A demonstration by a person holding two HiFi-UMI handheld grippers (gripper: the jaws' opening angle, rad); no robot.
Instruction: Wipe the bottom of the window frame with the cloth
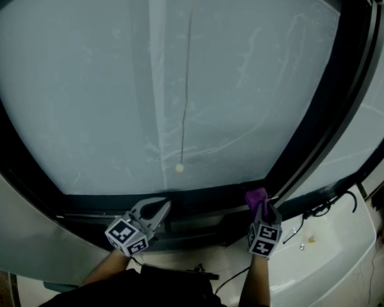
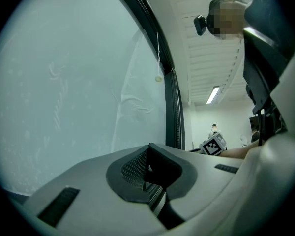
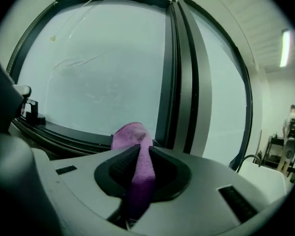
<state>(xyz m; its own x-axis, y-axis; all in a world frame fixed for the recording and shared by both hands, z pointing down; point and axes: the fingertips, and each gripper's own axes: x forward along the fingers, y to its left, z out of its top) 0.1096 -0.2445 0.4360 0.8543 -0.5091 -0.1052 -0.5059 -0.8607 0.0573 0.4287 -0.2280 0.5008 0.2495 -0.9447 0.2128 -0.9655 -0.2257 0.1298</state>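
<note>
A purple cloth (image 1: 256, 197) (image 3: 135, 151) is pinched in my right gripper (image 1: 262, 208) (image 3: 139, 154), whose jaws are shut on it. The cloth's tip rests at the bottom of the dark window frame (image 1: 198, 200), close to the upright mullion (image 1: 326, 114) (image 3: 179, 82). My left gripper (image 1: 155, 210) (image 2: 146, 167) is shut with nothing in it, held low at the same bottom frame, left of the right gripper. Frosted glass (image 1: 173, 75) fills the window above both.
A blind cord with a small bead (image 1: 179, 167) hangs in front of the glass. A white sill (image 1: 320, 254) with a black cable (image 1: 326, 206) lies to the right. A person (image 3: 291, 127) stands far back in the room.
</note>
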